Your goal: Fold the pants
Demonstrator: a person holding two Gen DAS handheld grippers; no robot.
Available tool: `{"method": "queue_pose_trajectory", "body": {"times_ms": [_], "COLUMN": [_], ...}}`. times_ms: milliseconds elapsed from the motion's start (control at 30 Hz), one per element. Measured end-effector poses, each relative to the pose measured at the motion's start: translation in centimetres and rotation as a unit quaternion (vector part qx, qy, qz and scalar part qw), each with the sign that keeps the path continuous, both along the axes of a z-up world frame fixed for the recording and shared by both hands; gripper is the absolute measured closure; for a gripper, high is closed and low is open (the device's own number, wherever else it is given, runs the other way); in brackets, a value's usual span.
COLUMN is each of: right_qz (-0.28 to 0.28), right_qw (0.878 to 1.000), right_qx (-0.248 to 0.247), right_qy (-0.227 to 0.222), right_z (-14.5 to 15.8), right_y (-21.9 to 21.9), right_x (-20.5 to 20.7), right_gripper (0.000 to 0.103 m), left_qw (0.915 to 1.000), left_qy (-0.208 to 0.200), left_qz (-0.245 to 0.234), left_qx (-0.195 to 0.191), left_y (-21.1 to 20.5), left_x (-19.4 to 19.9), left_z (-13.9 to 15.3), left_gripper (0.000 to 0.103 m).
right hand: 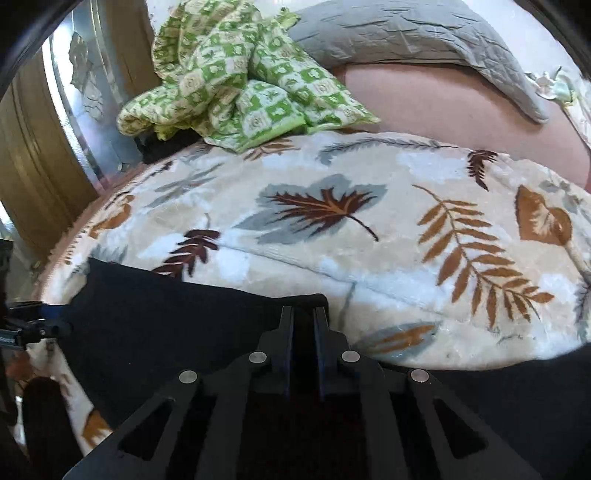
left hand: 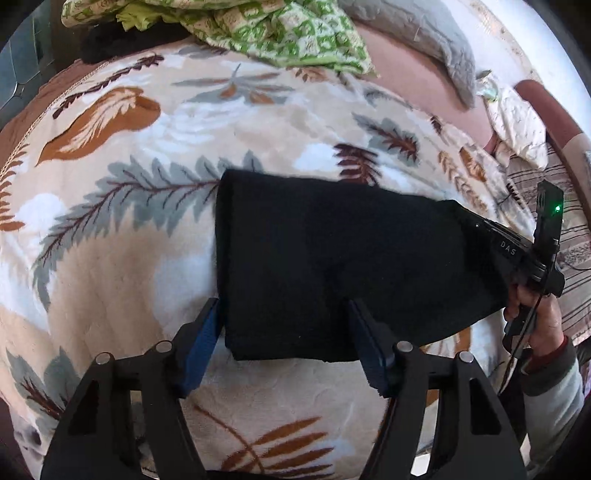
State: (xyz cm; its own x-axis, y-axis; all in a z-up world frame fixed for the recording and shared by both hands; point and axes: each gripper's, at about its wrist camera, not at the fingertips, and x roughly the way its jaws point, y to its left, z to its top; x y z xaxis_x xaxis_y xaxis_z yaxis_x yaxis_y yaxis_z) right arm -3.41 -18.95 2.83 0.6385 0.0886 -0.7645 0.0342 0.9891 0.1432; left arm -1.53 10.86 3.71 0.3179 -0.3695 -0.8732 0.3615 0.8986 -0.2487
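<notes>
Bed: covered by a plush cream blanket (left hand: 147, 258) with brown and grey-blue leaves and ferns all over it, basically fills both views.
Bare sheet: a pinkish stretch (right hand: 443, 99) shows past the far edge of the blanket.
Grey pillow: quilted one (right hand: 406, 33) lying along the far side, on that pink sheet.
Green bedding: crumpled green-and-cream checked quilt or cover (right hand: 236, 74), heaped at the far end of the blanket, next to the grey pillow.
Pants: black pants (left hand: 332, 266), folded into a thick, roughly rectangular bundle lying flat on the blanket, right in front of both grippers.
Left gripper: left gripper (left hand: 288, 343) is spread wide, blue pads either side of the near edge of the pants. The left pad sits just outside the fabric's corner and the right one is over the cloth, so it's straddling, not pinching.
Right gripper: right gripper (right hand: 303, 321) is pinched nearly closed with black fabric between the fingers, so it's got hold of the pants at their right end.
Hand: the person's right hand (left hand: 535, 317) in a grey cuffed sleeve is wrapped round that gripper's handle.
</notes>
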Motion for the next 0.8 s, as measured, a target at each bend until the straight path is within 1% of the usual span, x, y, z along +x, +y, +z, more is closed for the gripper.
{"method": "queue_pose_trajectory", "body": {"times_ms": [33,100,133,167,233,300,333,400,467,533,600,700,767,800], "right_qz": [0.002,-0.002,-0.004,-0.008,-0.035,-0.075,-0.105,-0.158,-0.217,-0.270,-0.305,-0.330,-0.331,-0.336], "right_qw": [1.000,1.000,1.000,1.000,0.999,0.996,0.994,0.987,0.976,0.961,0.949,0.940,0.938,0.936], "right_qx": [-0.004,-0.005,0.009,0.022,0.037,0.030,0.024,0.021,0.030,0.050,0.074,0.092,0.104,0.107], "right_qy": [0.007,-0.006,-0.007,-0.005,-0.015,-0.034,-0.037,-0.032,-0.023,-0.017,-0.015,-0.012,-0.005,-0.011], "right_z": [-0.7,-0.4,0.1,0.6,2.3,3.8,4.2,4.3,3.6,2.9,2.2,1.2,0.3,-0.2], "right_y": [0.1,0.1,-0.3,-0.9,-2.9,-5.4,-7.1,-10.2,-13.5,-16.4,-18.4,-20.1,-20.8,-21.2], "right_x": [0.1,-0.4,-0.8,-1.4,-3.7,-6.8,-8.8,-12.0,-15.2,-18.0,-19.7,-20.0,-19.2,-18.9], "right_gripper": [0.093,0.090,0.081,0.064,0.049,0.046,0.042,0.041,0.041,0.041,0.041,0.041,0.041,0.042], "left_qw": [1.0000,0.9999,0.9998,0.9995,0.9981,0.9971,0.9964,0.9960,0.9956,0.9961,0.9965,0.9968,0.9970,0.9972], "left_qy": [0.001,0.000,-0.010,-0.020,-0.049,-0.063,-0.070,-0.072,-0.076,-0.072,-0.066,-0.055,-0.052,-0.047], "left_qz": [0.002,0.010,0.015,0.020,0.036,0.041,0.042,0.034,0.015,-0.002,-0.017,-0.038,-0.043,-0.045], "left_qx": [-0.001,0.000,0.006,0.012,0.011,-0.007,-0.025,-0.041,-0.053,-0.050,-0.048,-0.044,-0.038,-0.037], "left_y": [0.1,0.4,0.6,0.7,1.2,1.4,1.3,0.6,-1.3,-3.4,-5.2,-8.3,-9.8,-10.2], "left_x": [0.0,-0.3,-0.7,-0.9,-1.6,-1.9,-2.2,-2.3,-2.5,-2.5,-2.5,-2.5,-2.6,-2.7], "left_z": [0.0,0.6,1.4,2.0,3.9,5.2,6.1,6.7,6.9,6.5,5.9,4.2,3.4,3.2], "left_gripper": [0.035,0.035,0.035,0.035,0.035,0.035,0.035,0.035,0.034,0.034,0.034,0.034,0.034,0.034]}}
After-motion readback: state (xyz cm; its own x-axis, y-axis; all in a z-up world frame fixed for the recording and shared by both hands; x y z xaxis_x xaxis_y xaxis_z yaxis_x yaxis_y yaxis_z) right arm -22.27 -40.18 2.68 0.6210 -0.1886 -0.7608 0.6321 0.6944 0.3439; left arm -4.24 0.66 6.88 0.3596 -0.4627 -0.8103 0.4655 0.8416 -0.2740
